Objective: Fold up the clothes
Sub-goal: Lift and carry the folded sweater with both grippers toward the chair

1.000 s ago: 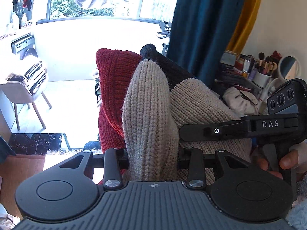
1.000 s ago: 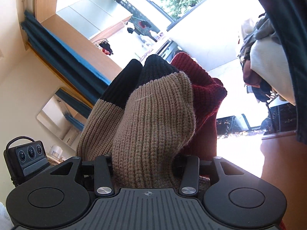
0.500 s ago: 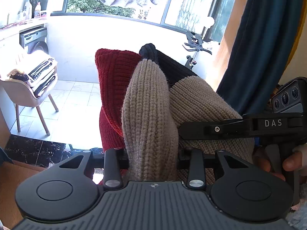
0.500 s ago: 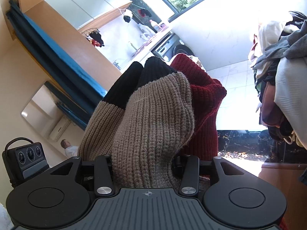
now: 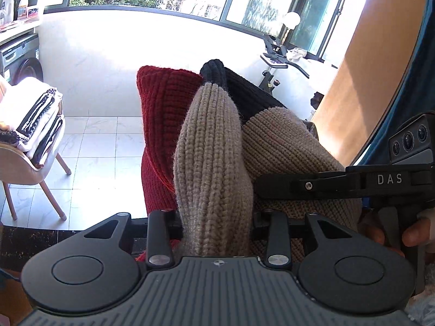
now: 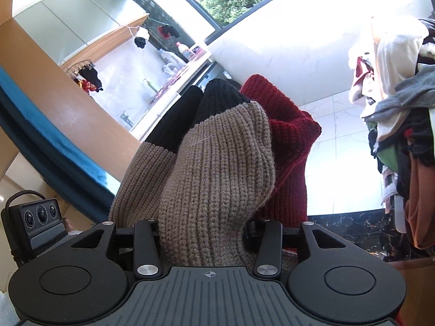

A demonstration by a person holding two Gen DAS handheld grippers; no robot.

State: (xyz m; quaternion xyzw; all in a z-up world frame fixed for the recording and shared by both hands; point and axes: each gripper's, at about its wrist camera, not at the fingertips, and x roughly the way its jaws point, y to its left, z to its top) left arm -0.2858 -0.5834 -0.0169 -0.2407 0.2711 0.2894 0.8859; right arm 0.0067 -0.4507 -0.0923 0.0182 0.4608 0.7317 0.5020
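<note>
A chunky knit sweater [image 5: 212,163] in beige, black and dark red blocks is bunched up and held in the air. My left gripper [image 5: 217,217] is shut on a thick beige fold of it, and the fabric hides the fingertips. My right gripper [image 5: 272,187] reaches in from the right with a hand on its handle, pressed against the same beige knit. In the right wrist view the sweater [image 6: 217,168] fills the middle, with my right gripper [image 6: 206,231] shut on it. The left gripper's body [image 6: 38,217] shows at the lower left.
A chair [image 5: 27,163] with stacked folded clothes stands at the left on the white tiled floor [image 5: 103,146]. A washing machine [image 5: 19,59], an exercise bike [image 5: 277,62], a wooden panel [image 5: 361,68] and a blue curtain [image 5: 407,68] ring the space. A heap of clothes [image 6: 402,108] rises at the right.
Both grippers have swung together with the sweater still clamped. The dressing table and mirror have left the views; the balcony window and the clothes heap have come in.
</note>
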